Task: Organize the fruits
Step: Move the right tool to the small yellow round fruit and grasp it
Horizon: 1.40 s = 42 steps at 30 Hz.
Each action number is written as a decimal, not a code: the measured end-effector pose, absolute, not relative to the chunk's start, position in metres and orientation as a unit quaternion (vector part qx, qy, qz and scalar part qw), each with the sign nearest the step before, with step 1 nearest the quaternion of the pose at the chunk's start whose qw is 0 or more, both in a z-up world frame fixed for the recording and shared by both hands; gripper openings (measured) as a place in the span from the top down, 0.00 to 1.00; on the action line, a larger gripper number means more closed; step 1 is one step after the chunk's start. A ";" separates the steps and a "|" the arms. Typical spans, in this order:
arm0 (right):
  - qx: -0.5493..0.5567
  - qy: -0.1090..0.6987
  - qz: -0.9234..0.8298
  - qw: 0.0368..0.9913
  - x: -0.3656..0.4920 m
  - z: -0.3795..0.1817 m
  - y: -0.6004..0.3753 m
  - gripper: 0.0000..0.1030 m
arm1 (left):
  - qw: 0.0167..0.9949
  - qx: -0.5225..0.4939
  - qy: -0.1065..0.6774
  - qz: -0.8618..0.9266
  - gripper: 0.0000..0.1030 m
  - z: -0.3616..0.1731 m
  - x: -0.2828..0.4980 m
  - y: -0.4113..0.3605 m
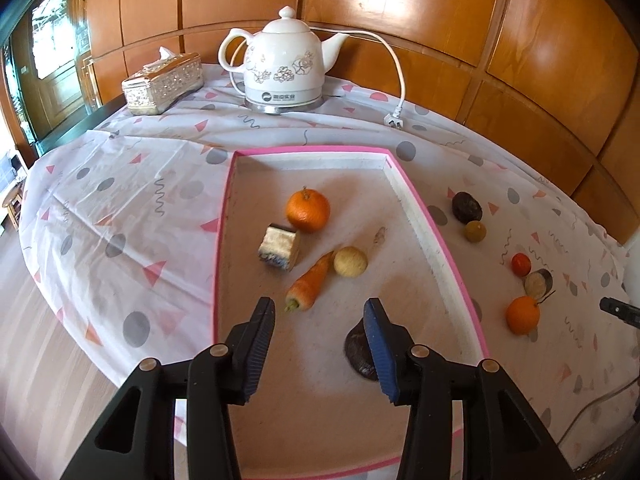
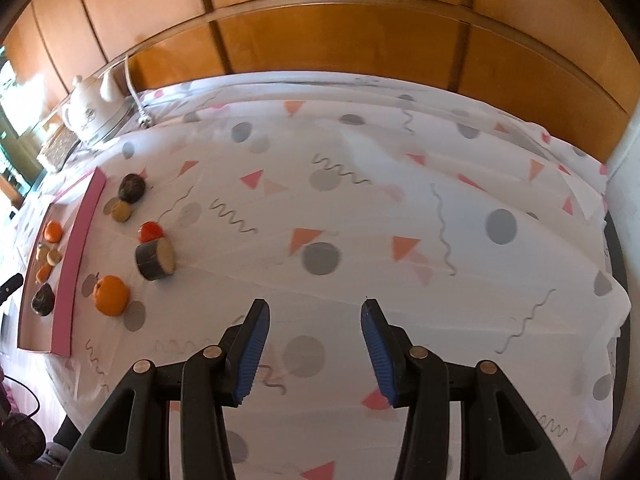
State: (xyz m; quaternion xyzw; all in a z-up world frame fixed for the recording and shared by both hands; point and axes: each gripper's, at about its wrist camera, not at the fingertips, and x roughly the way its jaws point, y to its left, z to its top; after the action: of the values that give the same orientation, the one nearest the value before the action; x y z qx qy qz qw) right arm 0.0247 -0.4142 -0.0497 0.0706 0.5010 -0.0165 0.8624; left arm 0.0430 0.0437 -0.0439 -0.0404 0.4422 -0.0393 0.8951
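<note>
Both tools, left [image 1: 319, 308] and right [image 2: 315, 310], gape empty, the left above the pink-rimmed tray [image 1: 436, 240].

Two wrist views, both angled down over the table [image 2: 400, 208].
The left view sits close above the tray [image 1: 432, 236], facing the kettle [image 1: 280, 68] and wood wall; the right view looks down on bare cloth, tray [image 2: 76, 256] far off at its left edge. Both catch the tray and the loose fruit beside it.
</note>
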 end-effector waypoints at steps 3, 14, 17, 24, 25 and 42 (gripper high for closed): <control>0.065 0.503 -0.003 0.862 0.031 -0.050 -0.398 0.53 | 0.897 -0.038 0.439 -0.035 0.54 -0.044 0.036 0.049; 0.044 0.500 0.069 0.862 0.073 -0.047 -0.311 0.53 | 0.901 -0.047 0.431 -0.019 0.53 -0.044 0.020 0.068; 0.036 0.499 0.091 0.861 0.086 -0.047 -0.284 0.53 | 0.903 -0.047 0.428 -0.013 0.51 -0.043 0.016 0.073; 0.027 0.506 0.117 0.854 0.119 -0.052 -0.236 0.53 | 0.903 -0.059 0.425 0.000 0.50 -0.045 0.010 0.087; 0.028 0.508 0.116 0.853 0.125 -0.053 -0.232 0.53 | 0.903 -0.060 0.426 0.000 0.50 -0.045 0.009 0.088; 0.008 0.536 0.067 0.842 0.179 -0.092 -0.196 0.71 | 0.899 -0.078 0.431 0.020 0.49 -0.051 0.004 0.101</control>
State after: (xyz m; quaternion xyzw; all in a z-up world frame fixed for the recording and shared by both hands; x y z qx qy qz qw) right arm 0.1790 -0.1957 -0.0922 0.0083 0.5356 0.0667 0.8418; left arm 0.0038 0.1007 -0.0514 -0.0776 0.4311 0.0203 0.8987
